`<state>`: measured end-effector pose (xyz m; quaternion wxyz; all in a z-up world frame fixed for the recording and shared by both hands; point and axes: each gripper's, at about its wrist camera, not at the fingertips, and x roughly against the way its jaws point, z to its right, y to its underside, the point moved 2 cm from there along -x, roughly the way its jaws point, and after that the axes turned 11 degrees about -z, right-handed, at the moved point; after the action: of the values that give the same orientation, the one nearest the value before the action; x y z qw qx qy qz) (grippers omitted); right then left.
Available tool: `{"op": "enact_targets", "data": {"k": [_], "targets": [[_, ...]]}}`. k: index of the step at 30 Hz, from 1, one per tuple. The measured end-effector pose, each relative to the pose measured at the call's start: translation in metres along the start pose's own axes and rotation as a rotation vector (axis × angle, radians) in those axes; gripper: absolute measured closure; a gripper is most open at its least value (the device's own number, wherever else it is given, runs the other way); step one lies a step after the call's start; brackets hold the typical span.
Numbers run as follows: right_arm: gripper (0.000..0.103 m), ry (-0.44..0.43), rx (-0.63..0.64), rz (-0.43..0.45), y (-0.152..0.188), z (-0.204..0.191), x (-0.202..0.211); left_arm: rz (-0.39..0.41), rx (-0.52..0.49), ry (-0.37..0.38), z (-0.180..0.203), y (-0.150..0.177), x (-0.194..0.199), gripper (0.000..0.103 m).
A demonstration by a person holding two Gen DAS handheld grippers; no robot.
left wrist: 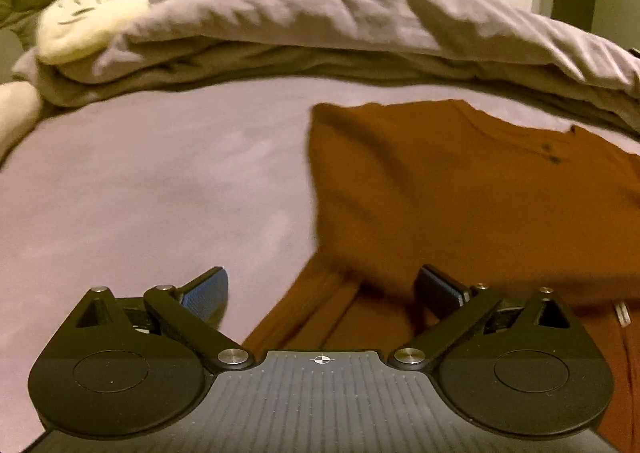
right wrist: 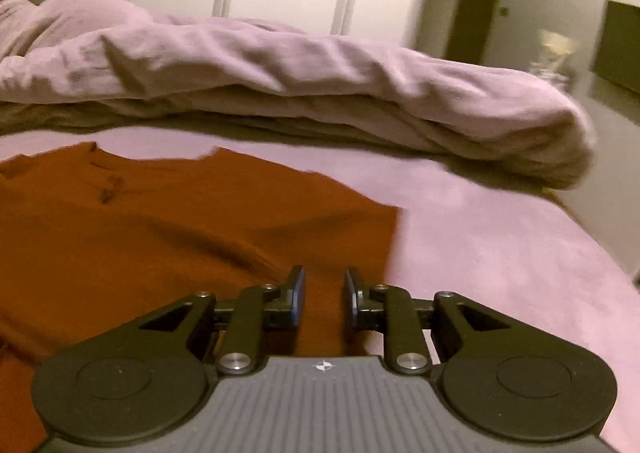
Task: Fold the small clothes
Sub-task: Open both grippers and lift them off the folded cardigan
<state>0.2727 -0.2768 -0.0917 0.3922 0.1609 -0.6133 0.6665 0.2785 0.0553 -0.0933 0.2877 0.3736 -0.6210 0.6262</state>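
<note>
Left gripper (left wrist: 320, 293) jaws spread over rust shirt (left wrist: 460, 193) edge, right gripper (right wrist: 322, 299) jaws narrowly parted above it

One rust-orange cotton shirt (left wrist: 460, 193) ahead of the tongs, one rumpled lilac duvet (right wrist: 280, 73) beyond, one round cream plush face (left wrist: 92, 25).

The right tool (right wrist: 322, 299), fingers parted, hovers over the rust shirt (right wrist: 160, 229) on the bedsheet (right wrist: 500, 253).

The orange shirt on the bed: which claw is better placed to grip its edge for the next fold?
Probably the right claw: its narrow gap lies over the orange shirt, close to the side edge. The left claw is wide open, with one finger over the bare sheet, so it needs more adjustment.
</note>
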Motion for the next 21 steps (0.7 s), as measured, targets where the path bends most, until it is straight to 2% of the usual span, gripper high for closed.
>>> {"op": "enact_targets", "data": {"k": [3,4,6,7,11,16,20,21], "targets": [[0.081,-0.151,-0.118,-0.044,0.038,0.031,0.044,-0.052,-0.025,-0.029,-0.024,0.039,0.031,0.000],[0.080,-0.170,-0.142,-0.064,0.054,0.039,0.059,-0.057,-0.019,-0.018,-0.032,0.054,0.042,0.000],[0.071,-0.204,-0.188,-0.100,0.090,0.054,0.090,-0.092,-0.004,-0.006,-0.044,0.079,0.058,0.000],[0.062,-0.215,-0.205,-0.124,0.102,0.058,0.100,-0.105,0.000,0.001,-0.050,0.087,0.063,0.000],[0.059,-0.257,-0.248,-0.208,0.153,0.072,0.138,-0.122,0.025,0.042,-0.064,0.110,0.079,0.000],[0.059,-0.220,-0.205,-0.215,0.171,0.073,0.161,-0.145,0.063,0.075,-0.071,0.122,0.093,0.000],[0.059,-0.287,-0.221,-0.262,0.178,0.072,0.164,-0.165,0.063,0.100,-0.070,0.129,0.098,0.001],[0.059,-0.302,-0.216,-0.261,0.181,0.071,0.166,-0.173,0.073,0.107,-0.071,0.130,0.100,0.004]]}}
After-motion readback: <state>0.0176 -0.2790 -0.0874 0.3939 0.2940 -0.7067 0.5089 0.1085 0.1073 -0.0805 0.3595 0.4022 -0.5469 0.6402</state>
